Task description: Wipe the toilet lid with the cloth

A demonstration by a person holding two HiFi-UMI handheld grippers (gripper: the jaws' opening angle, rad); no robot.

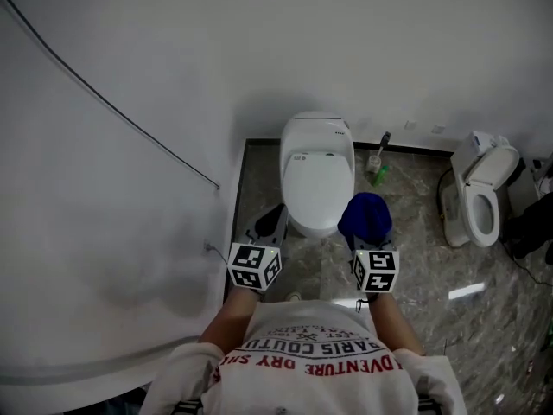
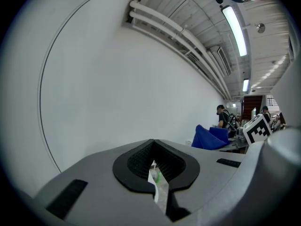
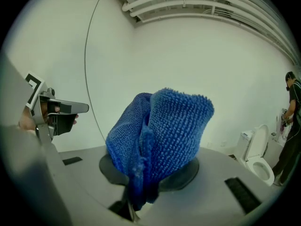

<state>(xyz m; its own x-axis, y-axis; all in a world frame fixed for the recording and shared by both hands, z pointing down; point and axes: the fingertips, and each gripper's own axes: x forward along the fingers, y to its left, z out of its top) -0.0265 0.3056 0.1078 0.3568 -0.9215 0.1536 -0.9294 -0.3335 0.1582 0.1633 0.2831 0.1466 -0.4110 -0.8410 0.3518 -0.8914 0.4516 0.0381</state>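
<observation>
Seen from above, the left gripper (image 1: 270, 225) hovers at seven o'clock of the closed white toilet lid (image 1: 316, 180), jaws pressed together with nothing between them. At five o'clock of the lid, the right gripper (image 1: 370, 242) is clamped on a bunched blue cloth (image 1: 365, 216) — just beside the bowl's front, off the lid. A second toilet (image 1: 484, 193) stands at three o'clock.

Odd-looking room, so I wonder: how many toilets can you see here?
2. The closed toilet stands straight ahead in the middle; the open toilet stands far off to the right. More may lie outside the views.
</observation>
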